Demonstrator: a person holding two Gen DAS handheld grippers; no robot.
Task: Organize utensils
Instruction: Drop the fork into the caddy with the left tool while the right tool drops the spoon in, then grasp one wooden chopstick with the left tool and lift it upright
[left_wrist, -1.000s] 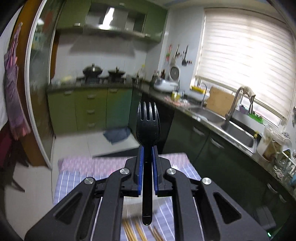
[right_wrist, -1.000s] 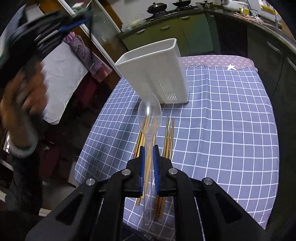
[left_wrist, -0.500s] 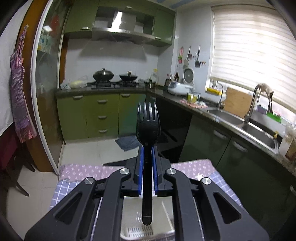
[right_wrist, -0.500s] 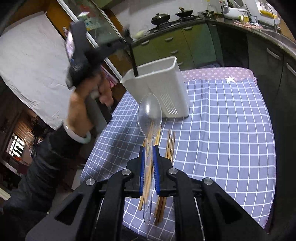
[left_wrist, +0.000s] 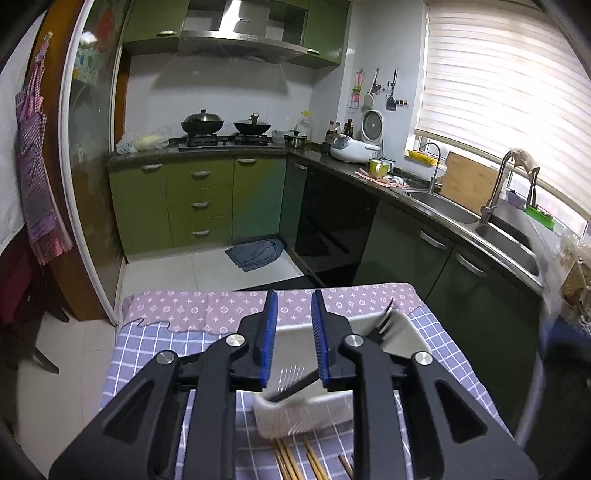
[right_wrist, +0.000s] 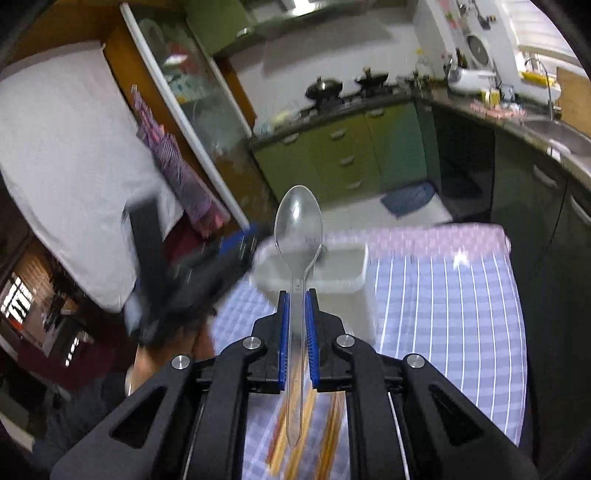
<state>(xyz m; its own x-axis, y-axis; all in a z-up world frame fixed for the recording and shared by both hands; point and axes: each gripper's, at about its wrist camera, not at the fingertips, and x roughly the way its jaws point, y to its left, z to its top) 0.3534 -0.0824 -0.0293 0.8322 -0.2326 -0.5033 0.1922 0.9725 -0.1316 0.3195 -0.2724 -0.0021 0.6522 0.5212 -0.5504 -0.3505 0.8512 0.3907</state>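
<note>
Chopsticks (left_wrist: 295, 461), wooden, lie in loose pairs at the near edge of the surface (left_wrist: 147, 354), which is covered in a blue checked cloth. Above them, the left tool (left_wrist: 293, 345) has its blue-padded jaws spread apart and pinches nothing. Just beyond it stands a white utensil holder (left_wrist: 402, 332), with a black fork (left_wrist: 380, 325) lying tilted inside, its tines near the holder's far right corner. The right tool (right_wrist: 297, 332) has its jaws pressed onto the handle of a clear plastic spoon (right_wrist: 299, 225), bowl pointing away, held over the holder. Past the surface's far edge, green kitchen cabinets (left_wrist: 199, 203) line the wall.
</note>
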